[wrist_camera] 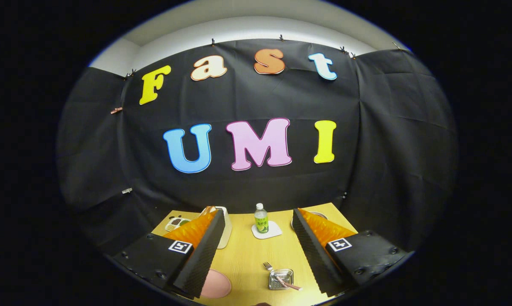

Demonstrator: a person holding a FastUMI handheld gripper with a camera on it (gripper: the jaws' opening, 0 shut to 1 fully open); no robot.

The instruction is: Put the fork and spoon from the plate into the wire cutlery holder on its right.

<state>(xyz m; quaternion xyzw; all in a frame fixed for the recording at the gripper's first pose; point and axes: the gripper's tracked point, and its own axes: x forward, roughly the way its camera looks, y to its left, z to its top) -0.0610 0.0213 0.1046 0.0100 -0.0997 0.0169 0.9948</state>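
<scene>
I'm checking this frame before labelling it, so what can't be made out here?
- Spoon: cannot be told apart among the cutlery in the wire holder, too small; a fork pokes out.
- Pink plate: partly hidden behind the left finger of the open tongs.
- Container and dish: mostly behind the fingers.
- Bottle: label too small.

pink plate (215, 284) on a light wood table (247, 255), green-labelled bottle (261, 218) on a white coaster (273, 231), black-and-orange gripper (256, 225) fingers spread.
</scene>
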